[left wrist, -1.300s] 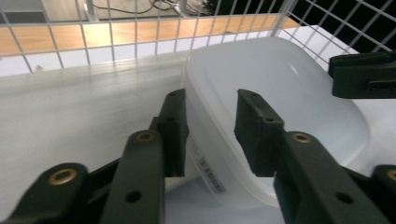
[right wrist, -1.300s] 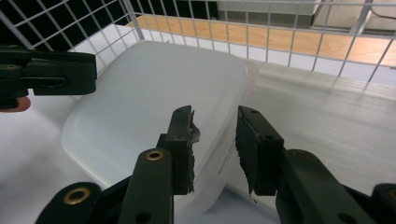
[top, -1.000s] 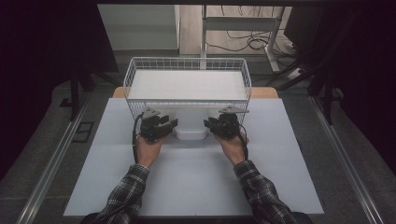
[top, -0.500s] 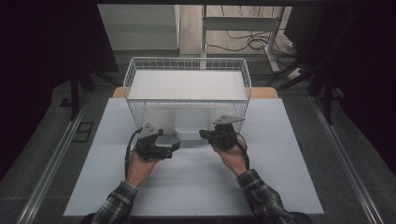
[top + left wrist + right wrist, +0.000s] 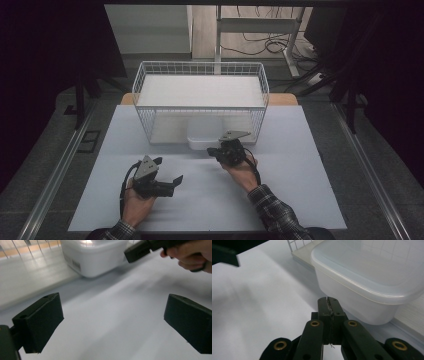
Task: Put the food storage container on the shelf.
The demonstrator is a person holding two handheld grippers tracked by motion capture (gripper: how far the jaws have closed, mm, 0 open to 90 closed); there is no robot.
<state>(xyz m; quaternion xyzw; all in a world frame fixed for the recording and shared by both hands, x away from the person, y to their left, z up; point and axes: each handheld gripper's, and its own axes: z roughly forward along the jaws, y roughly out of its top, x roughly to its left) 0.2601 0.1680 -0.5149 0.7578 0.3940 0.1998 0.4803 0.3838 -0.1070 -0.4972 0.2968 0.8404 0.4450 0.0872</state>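
One white wire-mesh basket [image 5: 200,100] stands on the one pale grey tabletop [image 5: 280,200], and one translucent white plastic tub with a lid [image 5: 204,139] sits at its open front. There are two black hand-held grippers, a left gripper [image 5: 167,181] and a right gripper [image 5: 216,151], each with two black jaws and each topped by one grey three-cornered plate. Two hands in plaid sleeves hold them, one apiece.

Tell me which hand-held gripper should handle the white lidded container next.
Right, probably. The right hand-held gripper sits just in front of the white lidded container under the wire basket, though its jaws are shut. The left hand-held gripper is open but farther back on the table.
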